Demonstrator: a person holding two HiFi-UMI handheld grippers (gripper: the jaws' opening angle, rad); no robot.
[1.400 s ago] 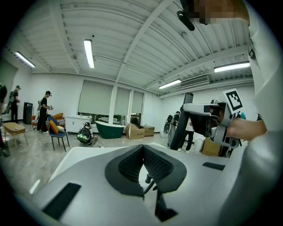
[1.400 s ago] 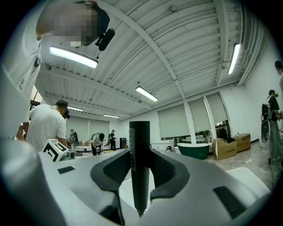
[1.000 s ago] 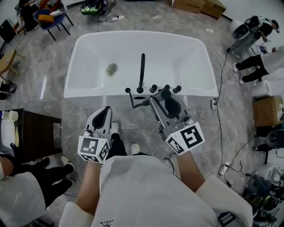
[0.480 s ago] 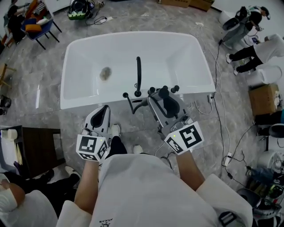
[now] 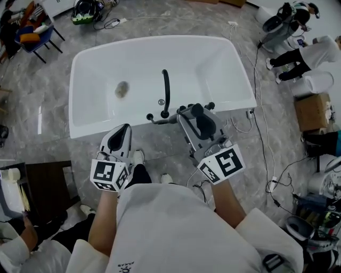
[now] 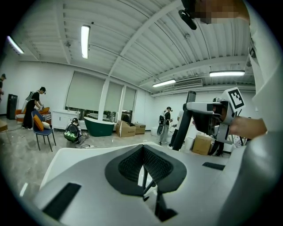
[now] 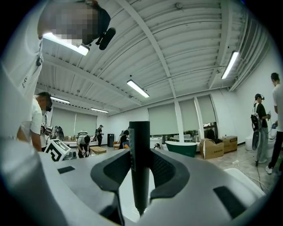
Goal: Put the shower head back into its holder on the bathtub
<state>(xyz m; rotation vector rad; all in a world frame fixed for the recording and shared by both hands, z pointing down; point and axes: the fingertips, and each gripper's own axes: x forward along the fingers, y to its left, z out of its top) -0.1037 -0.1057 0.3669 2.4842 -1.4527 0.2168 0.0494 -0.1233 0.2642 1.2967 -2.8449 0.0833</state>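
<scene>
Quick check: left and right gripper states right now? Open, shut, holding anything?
Left gripper: shut, nothing between its jaws.
Right gripper: shut on the black shower head, which stands upright between its pads.

Floor: grey marble floor (image 5: 48, 96) all round you | your far left: blue chair (image 5: 33, 37) with an orange cushion | ahead: green-black bag (image 5: 88, 9) | your right: cardboard box (image 5: 310, 111), white cable (image 5: 260, 139) near it | lower left: dark desk (image 5: 48, 181) | far off: green tub (image 6: 101, 126).
</scene>
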